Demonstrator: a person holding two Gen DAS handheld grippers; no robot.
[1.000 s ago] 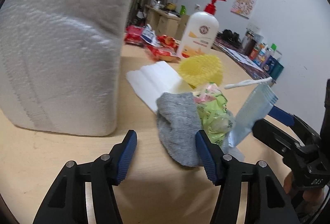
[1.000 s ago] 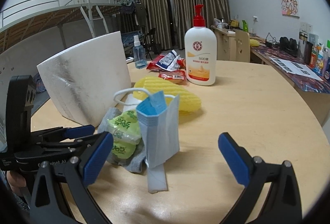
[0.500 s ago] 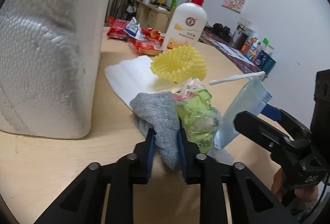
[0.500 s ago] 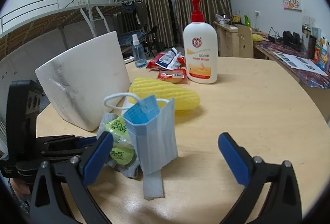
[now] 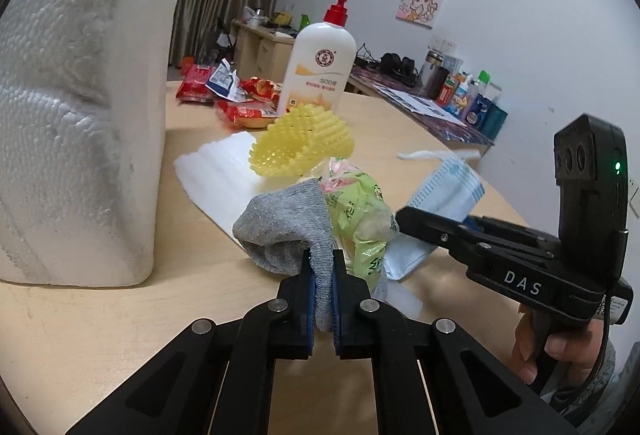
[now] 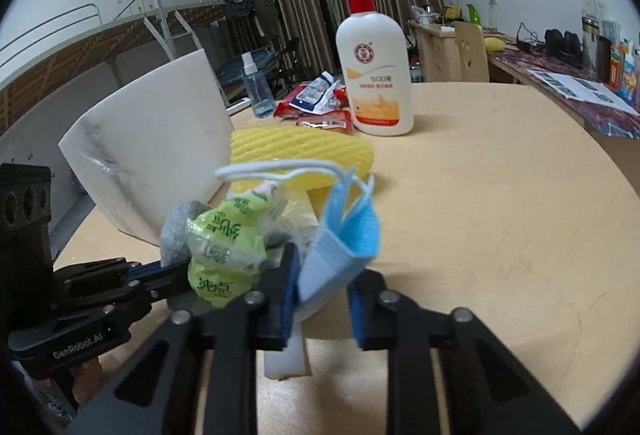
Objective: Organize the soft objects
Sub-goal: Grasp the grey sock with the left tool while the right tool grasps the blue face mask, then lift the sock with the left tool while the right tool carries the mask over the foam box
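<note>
A dormitory-type room with brown curtains and a raised bed frame lies behind a pale wooden counter (image 6: 500, 219). Taking the white pump bottle (image 6: 374, 75) as reference, red snack packets (image 5: 244, 103) lie beside it, and a yellow foam net (image 6: 300, 155) and white foam block (image 5: 76, 123) sit nearer the cameras. In front of the net is a soft heap: a grey sock (image 5: 286, 227), a green wrapped packet (image 6: 224, 239) and a blue face mask (image 6: 344, 235). The packet's contents cannot be made out, and the mask hides the heap's base. The left gripper (image 5: 321, 267) points downward, its fingers pressed together on the sock's edge. The right gripper (image 6: 320, 287) points likewise, its fingers closing with the mask's lower edge between them; contact on the right finger cannot be confirmed. A hand (image 5: 560, 347) shows only partly at the right gripper's handle.
</note>
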